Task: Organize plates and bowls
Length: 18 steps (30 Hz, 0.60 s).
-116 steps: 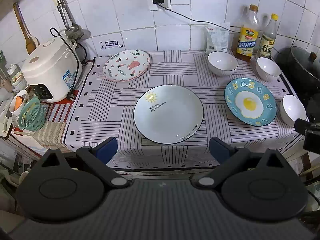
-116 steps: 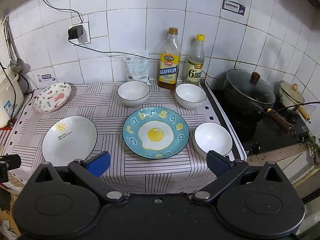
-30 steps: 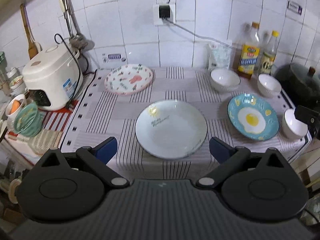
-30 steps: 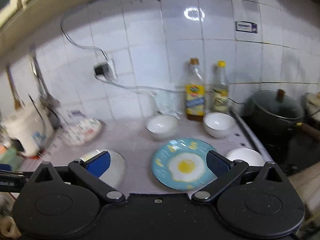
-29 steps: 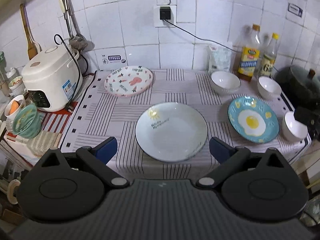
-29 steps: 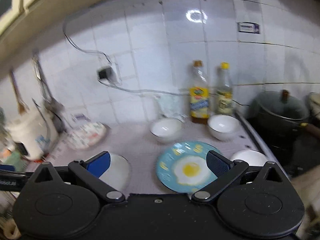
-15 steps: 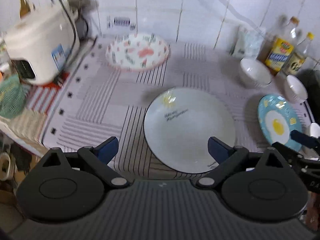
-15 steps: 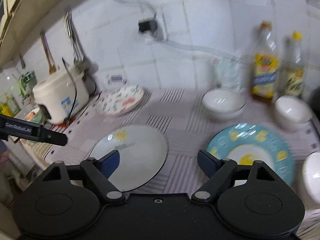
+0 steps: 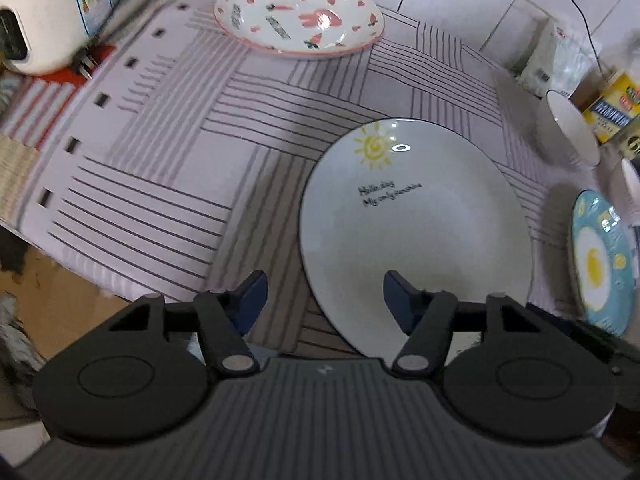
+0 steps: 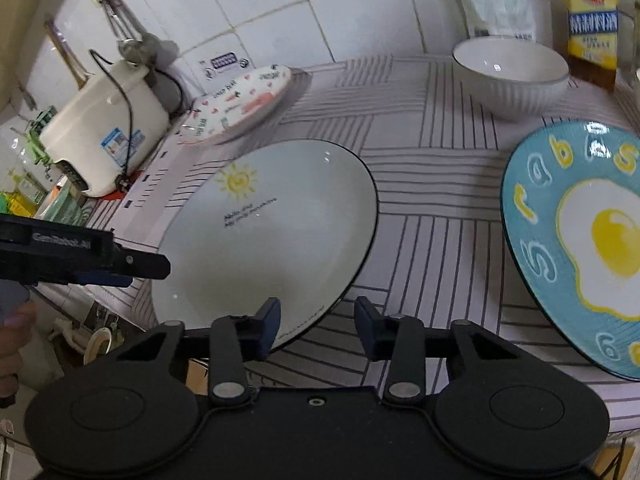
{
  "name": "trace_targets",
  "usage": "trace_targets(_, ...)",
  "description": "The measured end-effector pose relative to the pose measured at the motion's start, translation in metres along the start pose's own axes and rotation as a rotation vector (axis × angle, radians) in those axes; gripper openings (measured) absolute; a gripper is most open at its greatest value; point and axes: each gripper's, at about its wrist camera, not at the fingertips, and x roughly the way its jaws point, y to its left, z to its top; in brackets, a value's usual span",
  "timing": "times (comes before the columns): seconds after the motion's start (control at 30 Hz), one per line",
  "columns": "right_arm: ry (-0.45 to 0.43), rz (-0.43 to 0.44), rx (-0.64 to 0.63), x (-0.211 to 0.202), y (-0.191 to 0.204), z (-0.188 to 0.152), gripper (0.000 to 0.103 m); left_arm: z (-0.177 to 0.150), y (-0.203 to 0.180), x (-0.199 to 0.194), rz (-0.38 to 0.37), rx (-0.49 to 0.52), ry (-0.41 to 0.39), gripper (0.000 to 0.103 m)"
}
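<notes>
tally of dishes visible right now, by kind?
Plates: 3 — sun plate, carrot plate, egg plate.
Bowls: 2 — ribbed bowl, and a second bowl cut off at the left-wrist view's edge.
Total: 5

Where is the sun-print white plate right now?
The sun-print white plate lies flat on the striped cloth, central in both wrist views, between the carrot plate and the egg plate.
</notes>
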Motion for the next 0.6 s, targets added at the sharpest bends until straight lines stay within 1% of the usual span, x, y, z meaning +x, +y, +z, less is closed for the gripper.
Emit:
trace_targets(0.03,0.0,0.002,0.01,0.0,-0.002,0.0,0.044,0.0,0.0,0.002,-0.008,-0.006,0.007,0.056)
trace_targets(0.07,0.0,0.005,0.021,0.001,-0.004,0.001,0.039,0.0,0.0,0.005,-0.009,-0.006,0.012,0.052)
trace_targets(0.1,-0.001,0.009,0.033,0.002,-0.006,0.001,0.032,0.0,-0.001,0.008,-0.008,-0.005,0.016,0.045)
trace_targets(0.13,-0.001,0.022,0.043,0.003,-0.008,0.001,0.03,0.0,-0.002,0.01,-0.008,-0.005,0.022,0.041)
trace_targets(0.17,-0.003,0.036,0.051,0.003,-0.009,0.001,0.024,0.0,-0.003,0.013,-0.008,-0.007,0.029,0.032)
trace_targets(0.23,-0.001,0.043,0.056,0.004,-0.01,0.002,0.023,0.002,-0.004,0.018,0.01,-0.008,0.041,0.027)
trace_targets(0.3,0.008,0.044,0.048,0.005,-0.009,0.003,0.023,0.001,-0.003,0.023,0.024,-0.018,0.056,0.018)
trace_targets(0.37,0.022,0.054,0.057,0.006,-0.012,0.005,0.022,0.0,0.003,0.026,0.001,-0.067,0.067,0.019)
trace_targets(0.5,0.051,0.086,0.125,0.011,-0.019,0.008,0.02,0.003,0.011,0.03,-0.032,-0.131,0.082,0.019)
trace_targets(0.6,0.071,0.09,0.142,0.018,-0.019,0.009,0.019,0.003,0.013,0.031,-0.038,-0.139,0.091,0.019)
